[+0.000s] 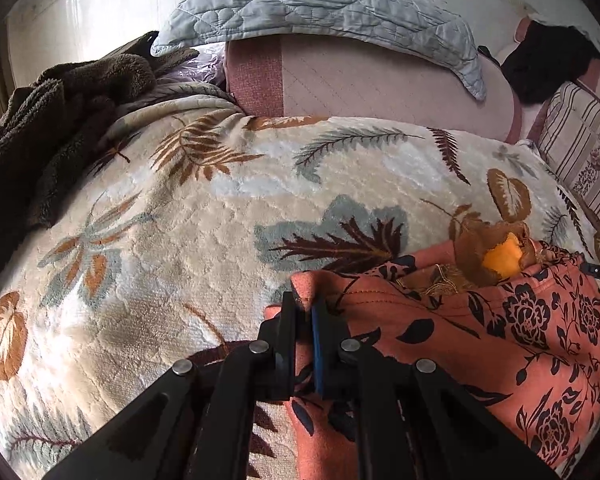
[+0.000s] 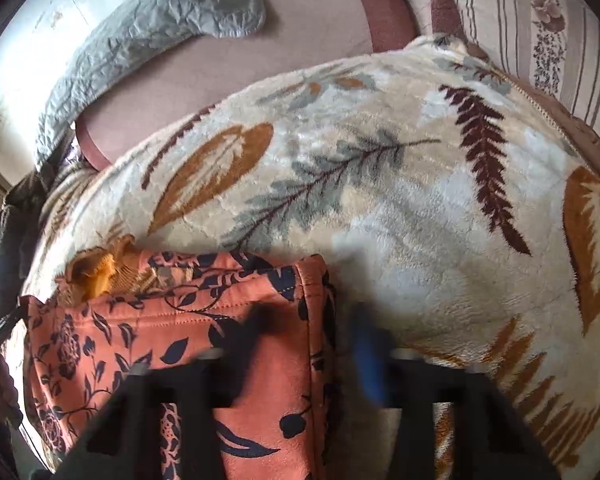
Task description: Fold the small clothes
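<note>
Claws worked opposite edges of a coral floral garment [image 1: 500, 340] on the bed: the left claw [image 1: 305, 312], its jaws closed, pinched the near-left corner, apparently to carry a fold across, while the right claw [image 2: 312, 344], blurred but with its jaws well apart and holding nothing, straddled the garment's right edge. The garment lay on a leaf-patterned blanket [image 1: 180, 240], with a brown-and-orange cloth [image 1: 496, 252] bunched against its far edge, possibly obstructing a clean fold. A dark fleece [image 1: 52, 120] and grey quilt [image 1: 300, 0] lay beyond.
</note>
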`<state>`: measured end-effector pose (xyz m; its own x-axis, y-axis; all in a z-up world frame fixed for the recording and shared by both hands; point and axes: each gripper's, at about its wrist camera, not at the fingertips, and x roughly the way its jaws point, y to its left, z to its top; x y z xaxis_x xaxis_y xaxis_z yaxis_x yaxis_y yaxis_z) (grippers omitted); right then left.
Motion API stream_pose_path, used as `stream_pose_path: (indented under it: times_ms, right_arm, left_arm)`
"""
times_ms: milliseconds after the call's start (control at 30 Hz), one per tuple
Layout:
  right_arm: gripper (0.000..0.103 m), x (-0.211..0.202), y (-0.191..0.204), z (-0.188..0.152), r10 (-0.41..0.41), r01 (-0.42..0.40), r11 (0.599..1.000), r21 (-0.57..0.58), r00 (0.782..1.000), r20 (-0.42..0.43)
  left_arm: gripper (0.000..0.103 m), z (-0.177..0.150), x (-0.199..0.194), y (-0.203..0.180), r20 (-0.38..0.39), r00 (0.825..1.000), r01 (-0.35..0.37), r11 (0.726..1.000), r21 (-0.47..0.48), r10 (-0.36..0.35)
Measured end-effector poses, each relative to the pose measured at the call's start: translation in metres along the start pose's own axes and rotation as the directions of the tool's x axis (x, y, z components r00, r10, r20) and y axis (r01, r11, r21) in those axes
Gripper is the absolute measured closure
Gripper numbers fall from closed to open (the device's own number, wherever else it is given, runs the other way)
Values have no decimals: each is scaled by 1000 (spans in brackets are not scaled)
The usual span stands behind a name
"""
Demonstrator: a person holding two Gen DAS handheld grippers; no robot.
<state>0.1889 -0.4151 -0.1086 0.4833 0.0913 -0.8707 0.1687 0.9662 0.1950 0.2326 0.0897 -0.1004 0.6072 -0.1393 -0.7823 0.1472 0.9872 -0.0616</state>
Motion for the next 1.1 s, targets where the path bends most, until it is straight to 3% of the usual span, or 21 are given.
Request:
stream_pose_path:
  times_ms: [100,233,300,333,400,467,500,567,600,633,667,733,800,867,933,967,1033,1067,1100]
  right_arm:
    - [94,-24,19,-4,-60,67,995,-74,994,89]
    - [96,-65,31,-5,-101,127,987,-95,966,237]
    - [96,-64,27,-2,-147,174,982,-77,951,272]
    - [96,-55,22,1,-157,177,983,-54,952,264]
    - [95,-24,6,4,-141,145,989,-9,973,183]
    - [92,5,-3,0,-119,118,993,11,990,78]
    - [88,2,-3,-3,-122,122,993,11,987,106]
    - [69,-16,-5,-7,-124,119,992,37,980,158]
    - [46,-28,-6,-10,-127,118,991,59,975,182]
    - [35,-43,-6,-14,-135,121,990,78,968,214]
    - [35,-59,-4,-18,-129,111,990,86,960,248]
    - [35,-89,5,-31,-48,30,997,72,961,271]
    - [33,-109,20,-51,97,-118,991,66,961,259]
    - [29,-111,38,-77,272,-289,956,57,941,201]
    - [27,-96,46,-105,383,-398,911,103,913,142]
    - [27,-84,45,-116,400,-413,901,134,909,113]
    - [31,-50,29,-133,342,-344,909,233,938,51]
    - [40,-43,15,-138,343,-346,887,306,937,64]
    - [48,-50,5,-141,341,-356,859,368,934,105]
  left_arm:
    - [97,1,-15,-2,46,999,-7,1000,13,6]
    - [97,7,-38,-5,139,990,-4,1000,25,0]
    - [97,7,-24,-7,124,992,-30,999,45,25]
    - [97,5,-8,-6,85,995,-49,998,47,45]
    - [95,0,36,2,-94,994,-58,998,8,59]
    - [93,-3,36,1,-59,995,-81,997,10,82]
    - [92,-2,29,-2,-48,995,-86,996,20,87]
    - [90,1,10,-1,-20,995,-95,995,19,96]
    - [90,1,-2,0,0,992,-123,992,22,123]
    - [89,0,-17,0,27,989,-143,989,26,143]
    - [88,-2,-35,1,55,989,-140,990,23,138]
    - [82,-13,-70,-1,93,991,-100,995,9,99]
    - [55,-32,-99,-13,118,991,-71,997,19,68]
    - [46,-57,-118,-28,144,988,-53,998,28,48]
    - [41,-84,-117,-43,114,992,-48,998,34,44]
    - [37,-96,-106,-47,71,996,-62,998,17,61]
    - [36,-121,-67,-48,-98,988,-123,992,7,123]
    - [31,-131,-55,-44,-135,979,-156,988,-11,153]
    - [28,-134,-62,-41,-87,984,-157,986,-48,153]
